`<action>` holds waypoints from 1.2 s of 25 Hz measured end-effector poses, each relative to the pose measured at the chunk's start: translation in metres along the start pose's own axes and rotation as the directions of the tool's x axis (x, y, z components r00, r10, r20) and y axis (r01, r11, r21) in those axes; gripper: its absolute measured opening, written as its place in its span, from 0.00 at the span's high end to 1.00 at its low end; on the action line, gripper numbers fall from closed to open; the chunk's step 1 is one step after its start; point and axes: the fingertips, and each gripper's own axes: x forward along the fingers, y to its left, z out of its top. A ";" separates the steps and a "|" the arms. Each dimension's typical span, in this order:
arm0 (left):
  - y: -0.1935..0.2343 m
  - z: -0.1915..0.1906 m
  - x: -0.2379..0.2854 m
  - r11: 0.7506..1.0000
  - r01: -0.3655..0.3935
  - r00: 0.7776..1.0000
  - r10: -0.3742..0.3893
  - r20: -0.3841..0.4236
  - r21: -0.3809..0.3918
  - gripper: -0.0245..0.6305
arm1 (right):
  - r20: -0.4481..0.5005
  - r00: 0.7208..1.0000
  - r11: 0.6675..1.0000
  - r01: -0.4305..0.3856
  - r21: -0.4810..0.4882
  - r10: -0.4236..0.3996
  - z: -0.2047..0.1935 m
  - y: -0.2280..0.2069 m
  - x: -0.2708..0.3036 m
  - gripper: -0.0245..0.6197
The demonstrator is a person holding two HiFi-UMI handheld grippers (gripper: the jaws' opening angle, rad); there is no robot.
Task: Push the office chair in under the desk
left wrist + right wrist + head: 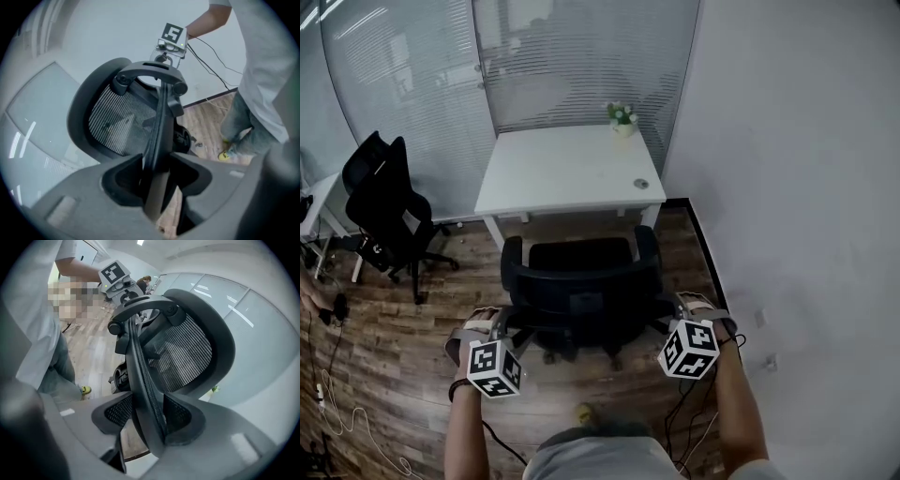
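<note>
Black mesh-backed office chair (581, 281) stands at the near edge of the white rectangular desk (562, 178), its seat front about reaching that edge, backrest well out. The left gripper (157, 176) and the right gripper (143, 418) each clamp a side rim of the backrest. By my judgement the push is under way, with most of the tuck-in left.

Open floor (581, 228) between chair (581, 281) and desk (567, 169)

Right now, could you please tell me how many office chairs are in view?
2. The near chair stands before the white desk; the second chair stands at the left by the glass wall. More may be hidden off-frame.
</note>
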 end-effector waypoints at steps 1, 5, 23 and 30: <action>0.008 -0.003 0.004 1.000 0.000 1.000 0.000 0.000 -0.001 0.69 | 0.000 1.000 1.000 -0.002 0.000 0.002 0.002 -0.008 0.005 0.65; 0.028 -0.008 0.019 1.000 -0.017 1.000 0.017 0.004 0.008 0.69 | 0.006 1.000 1.000 0.004 -0.001 -0.004 0.003 -0.028 0.021 0.65; 0.111 -0.050 0.062 1.000 -0.026 1.000 0.026 0.000 -0.010 0.67 | 0.009 1.000 1.000 -0.001 -0.011 0.001 0.034 -0.097 0.082 0.65; 0.117 -0.056 0.063 1.000 -0.025 1.000 0.025 0.002 -0.011 0.66 | 0.018 1.000 1.000 0.008 -0.013 -0.008 0.040 -0.100 0.085 0.65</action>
